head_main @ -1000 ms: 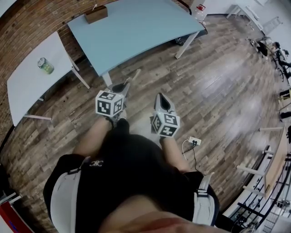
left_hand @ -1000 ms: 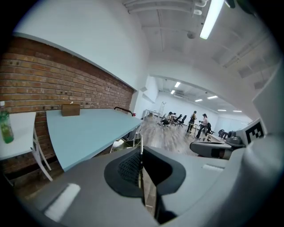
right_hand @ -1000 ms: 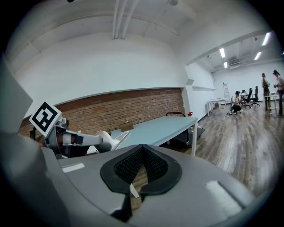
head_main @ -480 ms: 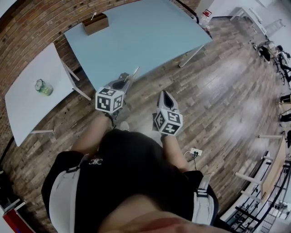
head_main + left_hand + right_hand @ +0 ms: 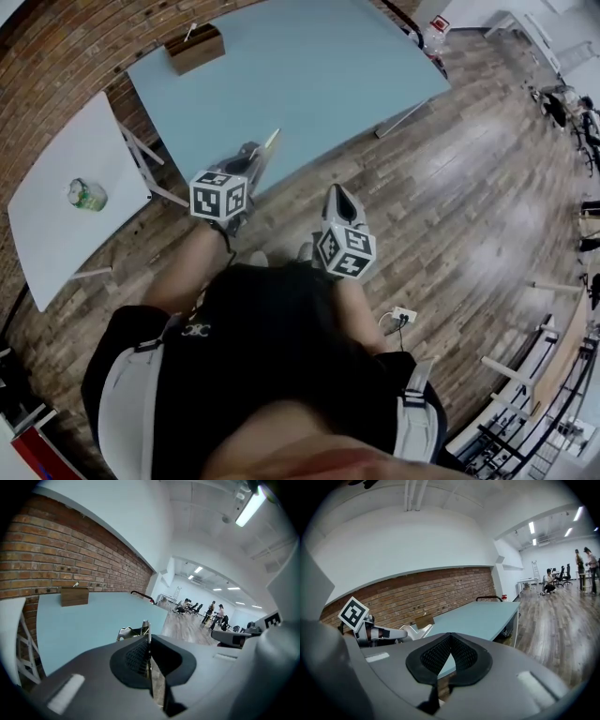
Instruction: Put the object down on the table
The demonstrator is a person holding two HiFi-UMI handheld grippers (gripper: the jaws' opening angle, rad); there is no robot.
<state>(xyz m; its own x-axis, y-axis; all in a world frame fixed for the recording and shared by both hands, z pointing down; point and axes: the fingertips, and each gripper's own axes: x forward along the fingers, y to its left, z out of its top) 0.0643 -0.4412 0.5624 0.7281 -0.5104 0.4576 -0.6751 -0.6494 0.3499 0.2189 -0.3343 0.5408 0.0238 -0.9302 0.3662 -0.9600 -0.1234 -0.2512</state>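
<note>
Metal, thin and flat, the object (image 5: 270, 145) sits pinched between the jaws of the left gripper (image 5: 148, 644). They are closed down tight on it, and it shows edge-on, standing up past their tips. What sort of tool it is I cannot tell. The right gripper (image 5: 449, 639) has its jaws pressed together with nothing between them, and it hangs over the wooden floor (image 5: 450, 187) at about 1 o'clock from the person's body.

In the head view the light-blue table (image 5: 319, 75) lies at 12 o'clock, and the object's tip reaches about the near edge of this surface, carried in the air rather than resting on it. A wooden box (image 5: 194, 47) stands at the far corner, around 11 o'clock; a small white table (image 5: 56, 225) with a green jar (image 5: 86, 194) is off at 9 o'clock.

So the task looks only part done — the object has been brought up to the surface but not put down. What remains, by my reading, is to reach over the blue top, lower the object until it rests there, and open the left jaws.
</note>
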